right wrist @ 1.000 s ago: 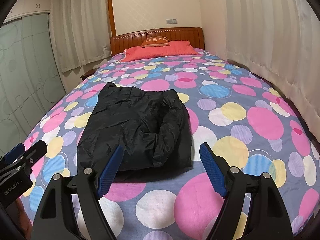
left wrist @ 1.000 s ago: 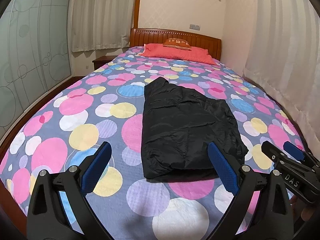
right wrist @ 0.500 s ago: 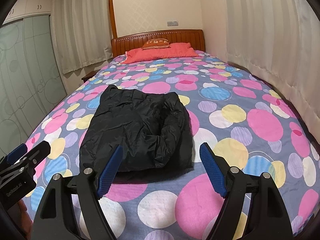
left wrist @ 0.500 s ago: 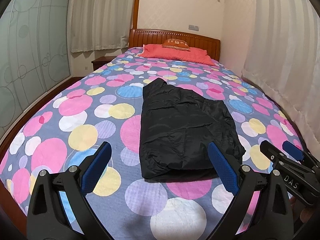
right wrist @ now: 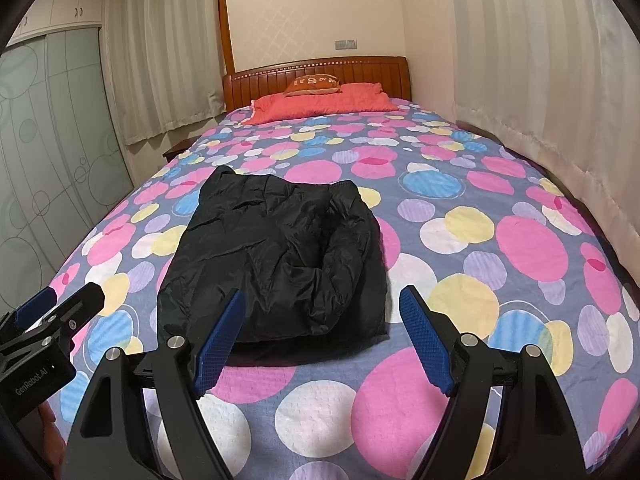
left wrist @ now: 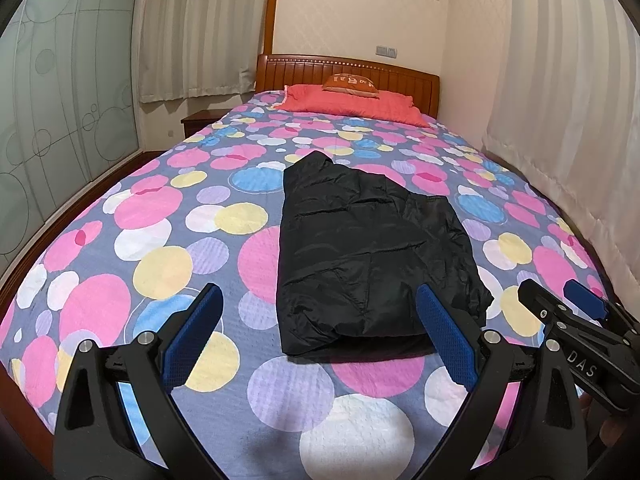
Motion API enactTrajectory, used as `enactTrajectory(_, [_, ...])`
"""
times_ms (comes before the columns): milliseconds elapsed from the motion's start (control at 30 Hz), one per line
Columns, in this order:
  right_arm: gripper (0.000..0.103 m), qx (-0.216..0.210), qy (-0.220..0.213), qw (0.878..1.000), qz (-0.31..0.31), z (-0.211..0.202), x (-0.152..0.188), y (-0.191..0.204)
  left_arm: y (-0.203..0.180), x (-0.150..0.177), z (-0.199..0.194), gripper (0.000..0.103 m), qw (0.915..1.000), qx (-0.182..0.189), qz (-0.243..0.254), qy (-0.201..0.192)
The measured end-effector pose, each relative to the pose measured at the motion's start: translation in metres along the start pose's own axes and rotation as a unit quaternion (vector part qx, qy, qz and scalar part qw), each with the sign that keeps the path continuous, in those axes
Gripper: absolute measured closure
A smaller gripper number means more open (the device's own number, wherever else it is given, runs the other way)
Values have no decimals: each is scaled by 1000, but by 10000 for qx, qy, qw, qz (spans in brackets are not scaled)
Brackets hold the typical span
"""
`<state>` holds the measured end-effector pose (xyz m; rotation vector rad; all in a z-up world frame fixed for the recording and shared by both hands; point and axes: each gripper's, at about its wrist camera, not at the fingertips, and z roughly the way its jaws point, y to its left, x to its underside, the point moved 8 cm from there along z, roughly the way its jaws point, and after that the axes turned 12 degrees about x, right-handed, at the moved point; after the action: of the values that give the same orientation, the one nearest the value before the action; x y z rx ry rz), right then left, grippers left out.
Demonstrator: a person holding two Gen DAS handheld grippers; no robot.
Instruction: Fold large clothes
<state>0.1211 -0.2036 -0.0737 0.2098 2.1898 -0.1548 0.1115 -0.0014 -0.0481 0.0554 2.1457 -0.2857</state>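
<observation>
While seemingly level, both grippers (left wrist: 318, 330) agape.

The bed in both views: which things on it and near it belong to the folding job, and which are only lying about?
Belongs to the job:
black jacket, folded on the bedspread
left gripper, open
right gripper, open

Only lying about:
red pillow
orange cushion
nightstand
curtains

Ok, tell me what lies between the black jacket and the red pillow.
Nothing but bare bedspread: in both wrist views, only spotted cover runs from the black jacket up to the red pillow.
</observation>
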Motion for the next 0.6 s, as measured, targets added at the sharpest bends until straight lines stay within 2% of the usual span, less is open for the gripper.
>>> enactTrajectory(600, [25,1,5,10000,5,-1,0,0,1,2,2,6,10000,8,-15,-13])
